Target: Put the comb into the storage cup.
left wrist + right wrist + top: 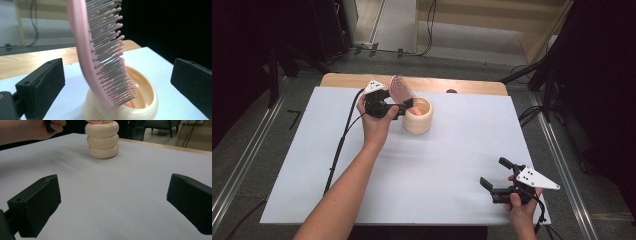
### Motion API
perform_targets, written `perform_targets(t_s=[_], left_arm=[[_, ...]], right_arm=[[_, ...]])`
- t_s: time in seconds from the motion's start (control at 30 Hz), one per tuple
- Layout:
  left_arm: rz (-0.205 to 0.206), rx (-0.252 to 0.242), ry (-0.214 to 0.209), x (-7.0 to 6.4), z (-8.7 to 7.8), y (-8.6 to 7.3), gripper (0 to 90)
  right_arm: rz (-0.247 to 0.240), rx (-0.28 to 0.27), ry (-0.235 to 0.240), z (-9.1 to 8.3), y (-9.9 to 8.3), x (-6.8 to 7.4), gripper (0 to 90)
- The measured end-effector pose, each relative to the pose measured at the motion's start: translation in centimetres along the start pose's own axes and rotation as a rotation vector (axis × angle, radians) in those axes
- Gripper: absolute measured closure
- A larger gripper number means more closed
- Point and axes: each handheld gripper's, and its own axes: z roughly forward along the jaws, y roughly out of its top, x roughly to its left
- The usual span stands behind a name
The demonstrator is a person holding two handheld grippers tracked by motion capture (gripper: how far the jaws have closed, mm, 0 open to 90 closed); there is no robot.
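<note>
The pink hairbrush (pixel 82 50) looks like smooth, glossy plastic with grey bristles. The cream holder (pixel 102 139) is glossy too. Matt white sheet (pixel 437 165) covers a wooden table (pixel 472 86).

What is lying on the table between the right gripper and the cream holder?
Nothing: in the right gripper view, bare white table stretches from the right gripper to the cream holder.

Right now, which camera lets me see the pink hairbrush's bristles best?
The left gripper view: the hairbrush stands close up in the cream holder, every bristle clear. The high view shows it small and far off; the right gripper view catches just a pink bit at the holder's rim.
</note>
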Motion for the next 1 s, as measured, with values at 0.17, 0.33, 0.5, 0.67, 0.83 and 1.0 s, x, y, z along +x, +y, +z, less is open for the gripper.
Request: perform_targets(t_s=[0.17,0.33,0.5,0.67,0.83,1.0], left_arm=[[0.017,0.007,0.003,0.1,-0.7,-0.4,0.0],[0.046,0.0,0.001,-0.2,-1.4,-0.6,0.0],[0.076,0.009,0.003,-0.4,-1.8,-0.8,0.0],[0.081,0.002,0.014,-0.5,-2.5,-1.1,0.0],[0.078,-0.004,0.008,-0.5,-3.1,-1.4,0.0],[0.087,-0.014,0.001,-0.7,-3.8,-1.6,0.0]], right_arm=[[0.001,0.001,0.001,0.0,0.0,0.0,0.0],[0.001,0.002,0.0,0.1,0.0,0.0,0.0],[-0.002,0.002,0.0,0.1,0.0,0.0,0.0],[-0.002,0.004,-0.001,0.1,0.0,0.1,0.0],[-0.003,0.004,-0.002,0.1,0.0,0.1,0.0],[-0.004,0.003,0.001,0.2,0.0,0.1,0.0]])
